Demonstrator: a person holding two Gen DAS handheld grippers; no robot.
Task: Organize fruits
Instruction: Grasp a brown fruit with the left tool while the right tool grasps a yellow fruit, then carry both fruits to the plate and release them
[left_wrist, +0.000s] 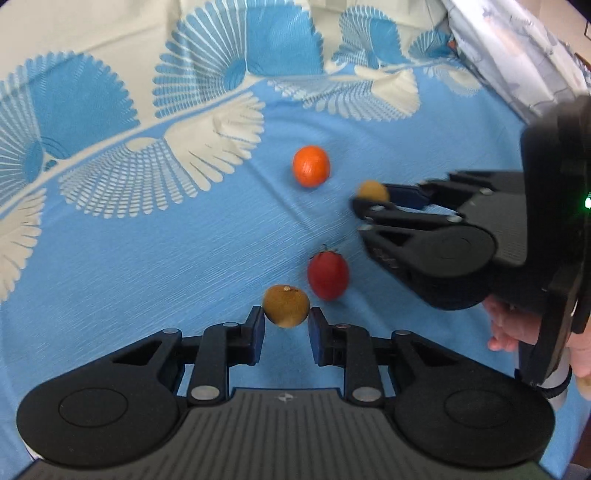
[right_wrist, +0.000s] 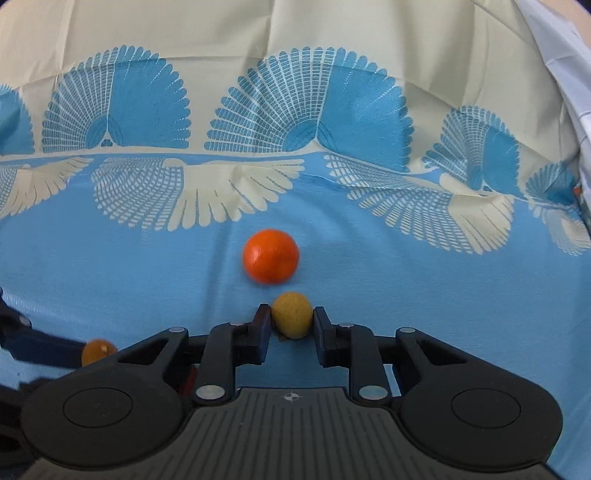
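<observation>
left gripper (left_wrist: 287, 325) clamps brown round fruit (left_wrist: 286, 305) (speckled) | right gripper (right_wrist: 291, 325) clamps yellow fruit (right_wrist: 291, 314)

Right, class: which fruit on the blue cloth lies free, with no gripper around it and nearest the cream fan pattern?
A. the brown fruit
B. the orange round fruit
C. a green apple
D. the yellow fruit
B: the orange round fruit lies alone on the cloth, beyond the yellow fruit in the right gripper.
</observation>
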